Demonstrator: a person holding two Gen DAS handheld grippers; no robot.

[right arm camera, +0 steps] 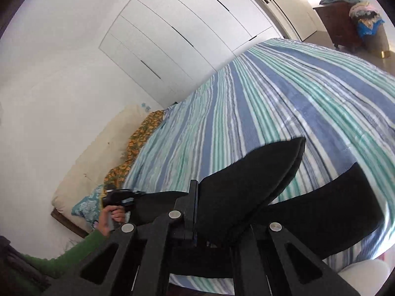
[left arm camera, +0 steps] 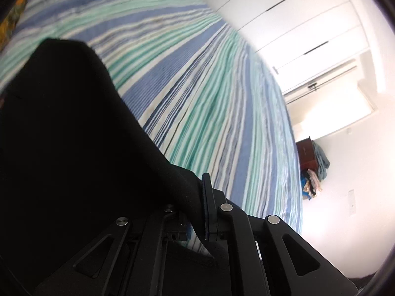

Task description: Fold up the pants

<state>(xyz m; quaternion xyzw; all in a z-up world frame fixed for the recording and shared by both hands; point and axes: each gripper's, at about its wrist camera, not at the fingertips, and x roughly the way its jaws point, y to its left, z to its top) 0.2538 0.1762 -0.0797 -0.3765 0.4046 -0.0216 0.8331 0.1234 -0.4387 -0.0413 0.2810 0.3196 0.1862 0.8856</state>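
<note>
Both grippers, left (left arm camera: 197,204) and right (right arm camera: 200,212), clamp black pants (right arm camera: 246,185) lifted above the striped bedspread (right arm camera: 246,103). Step in hand: carrying a fold. Next, lower the pants flat, edges aligned.

A wide bed with a blue, green and white striped cover (right arm camera: 284,103) fills the room. Beyond it stands a white flat-panelled wardrobe wall (right arm camera: 177,32). At the far right, a dark brown wooden cabinet (right arm camera: 338,24) holds heaped clothes (right arm camera: 365,14), brightly lit.
</note>
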